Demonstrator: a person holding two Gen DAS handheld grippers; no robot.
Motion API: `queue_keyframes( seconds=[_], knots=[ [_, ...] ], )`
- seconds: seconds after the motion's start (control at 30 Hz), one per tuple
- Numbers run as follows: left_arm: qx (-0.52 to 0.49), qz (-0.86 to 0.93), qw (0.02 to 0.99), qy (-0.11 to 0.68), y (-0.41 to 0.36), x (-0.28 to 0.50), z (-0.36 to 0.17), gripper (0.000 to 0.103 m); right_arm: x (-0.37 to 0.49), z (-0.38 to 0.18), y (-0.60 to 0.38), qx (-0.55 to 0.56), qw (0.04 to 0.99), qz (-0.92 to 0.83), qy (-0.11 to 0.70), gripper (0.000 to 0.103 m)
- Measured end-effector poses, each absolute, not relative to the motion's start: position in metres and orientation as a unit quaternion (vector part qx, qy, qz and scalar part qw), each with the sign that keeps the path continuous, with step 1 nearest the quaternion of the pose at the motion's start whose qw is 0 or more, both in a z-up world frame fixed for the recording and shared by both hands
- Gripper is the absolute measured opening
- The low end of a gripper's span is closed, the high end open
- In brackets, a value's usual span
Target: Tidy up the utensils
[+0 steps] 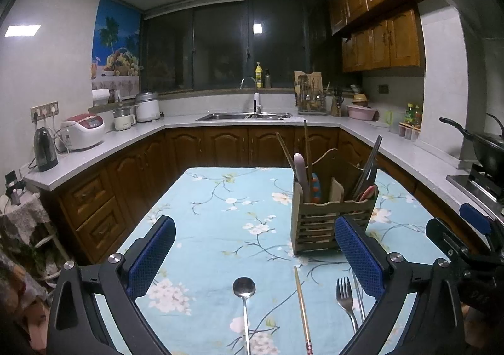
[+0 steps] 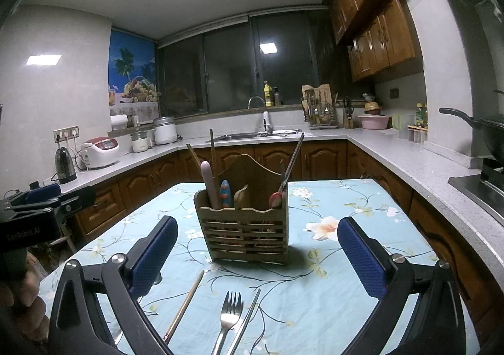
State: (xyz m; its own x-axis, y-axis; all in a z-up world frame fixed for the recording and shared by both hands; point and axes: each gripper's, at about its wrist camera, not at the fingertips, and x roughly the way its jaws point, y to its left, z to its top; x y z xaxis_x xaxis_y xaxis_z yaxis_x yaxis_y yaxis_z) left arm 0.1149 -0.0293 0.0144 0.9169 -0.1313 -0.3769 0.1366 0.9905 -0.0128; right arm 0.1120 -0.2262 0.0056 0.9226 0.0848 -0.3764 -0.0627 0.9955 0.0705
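A wooden utensil holder [image 1: 327,222] [image 2: 249,229] stands on the floral blue tablecloth and holds several chopsticks and utensils. A metal spoon [image 1: 244,298], a wooden chopstick [image 1: 302,307] [image 2: 184,307], a metal fork [image 1: 346,298] [image 2: 228,317] and a metal chopstick [image 2: 245,320] lie flat on the cloth in front of it. My left gripper [image 1: 255,251] is open and empty above the spoon and chopstick. My right gripper [image 2: 256,248] is open and empty, above the fork, facing the holder. The right gripper also shows in the left wrist view [image 1: 472,238], at the right.
The table [image 1: 220,197] sits in a U-shaped kitchen. Counters carry a kettle [image 1: 45,150], rice cooker [image 1: 82,131], sink [image 1: 245,116], a utensil rack [image 1: 312,100] and a pink basin [image 1: 361,111]. A wok [image 1: 485,147] sits on the stove at the right.
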Motion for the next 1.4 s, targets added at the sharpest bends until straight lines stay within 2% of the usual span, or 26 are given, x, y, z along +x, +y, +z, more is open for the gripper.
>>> queue_keyframes(
  seconds=[1.4],
  knots=[
    [0.002,-0.068,0.979,0.192,-0.0339,0.1192,0.0057,0.102,0.1159,0.0062,-0.2296,0.027,0.979,0.037,0.198,0.102]
  ],
)
